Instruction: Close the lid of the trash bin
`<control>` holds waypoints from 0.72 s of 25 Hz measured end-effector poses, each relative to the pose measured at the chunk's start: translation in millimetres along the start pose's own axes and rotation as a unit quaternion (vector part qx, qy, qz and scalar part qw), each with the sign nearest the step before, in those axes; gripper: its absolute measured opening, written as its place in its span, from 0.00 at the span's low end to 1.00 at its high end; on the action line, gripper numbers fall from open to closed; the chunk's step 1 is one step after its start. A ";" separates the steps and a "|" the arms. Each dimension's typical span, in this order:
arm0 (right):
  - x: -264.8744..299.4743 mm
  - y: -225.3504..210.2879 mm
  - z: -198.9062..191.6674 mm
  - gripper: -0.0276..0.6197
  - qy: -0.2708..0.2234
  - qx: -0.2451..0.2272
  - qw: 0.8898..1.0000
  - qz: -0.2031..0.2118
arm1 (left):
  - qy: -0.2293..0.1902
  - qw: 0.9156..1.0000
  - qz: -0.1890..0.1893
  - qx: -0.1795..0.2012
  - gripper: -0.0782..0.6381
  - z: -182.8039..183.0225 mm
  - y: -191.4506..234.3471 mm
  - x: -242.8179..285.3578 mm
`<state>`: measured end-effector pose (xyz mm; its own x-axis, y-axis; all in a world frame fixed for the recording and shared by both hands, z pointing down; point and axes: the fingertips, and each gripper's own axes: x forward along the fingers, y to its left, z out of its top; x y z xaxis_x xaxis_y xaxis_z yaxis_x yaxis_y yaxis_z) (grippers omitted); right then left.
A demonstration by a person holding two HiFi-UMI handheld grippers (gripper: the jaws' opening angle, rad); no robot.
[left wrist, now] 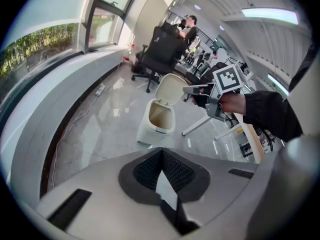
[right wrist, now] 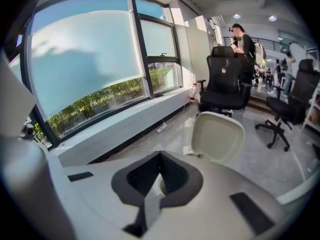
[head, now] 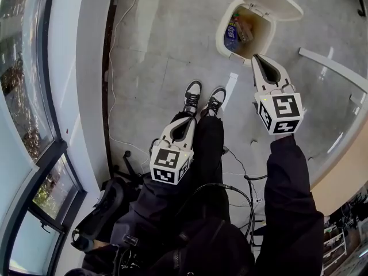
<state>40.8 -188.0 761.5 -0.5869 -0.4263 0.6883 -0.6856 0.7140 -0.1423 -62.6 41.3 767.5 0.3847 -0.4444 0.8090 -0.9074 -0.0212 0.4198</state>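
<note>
On the grey polished floor [head: 172,45], ahead of the black-and-white shoes [head: 202,96]: small cream plastic trash bin [head: 222,36], mouth open, hinged oval lid [head: 276,2] tipped up and back on the far side. Inside, some litter [head: 232,30] with a blue label.

Right gripper [head: 257,57], white with dark padded jaws, held out over the bin's near rim, jaws closed tip to tip, nothing between them. From its own view, lid's pale inner face [right wrist: 217,136] standing just beyond the jaws [right wrist: 160,154]. Seen from the left gripper view, right gripper [left wrist: 192,89] level with the raised lid [left wrist: 170,88] and right beside its edge; contact not clear.

Left gripper [head: 191,118] lower and nearer the legs, well apart from the bin [left wrist: 150,131], jaws likewise pressed together and empty [left wrist: 161,150].

Open floor on the bin's left up to the white window ledge [head: 86,68], with a thin white cable [head: 112,39] trailing alongside it. On the right, slanted white table leg [head: 328,65] near the bin. Beyond the bin, black office chairs [right wrist: 225,84].
</note>
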 end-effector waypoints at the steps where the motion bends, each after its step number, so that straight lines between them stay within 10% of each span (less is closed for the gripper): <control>1: 1.9 -8.2 7.4 0.05 -0.001 -0.012 1.000 -0.003 | 0.000 1.000 0.000 -0.001 0.11 0.7 0.5 -0.3; 18: 46.3 -196.3 115.9 0.05 0.005 -0.081 0.988 -0.132 | 0.000 1.000 0.008 -0.024 0.11 -2.0 14.7 -1.4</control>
<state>98.3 -412.3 738.9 -0.3926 -0.6051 0.6926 -0.7355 0.6587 0.1586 -76.1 43.4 773.3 0.3712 -0.4438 0.8156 -0.9039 0.0284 0.4268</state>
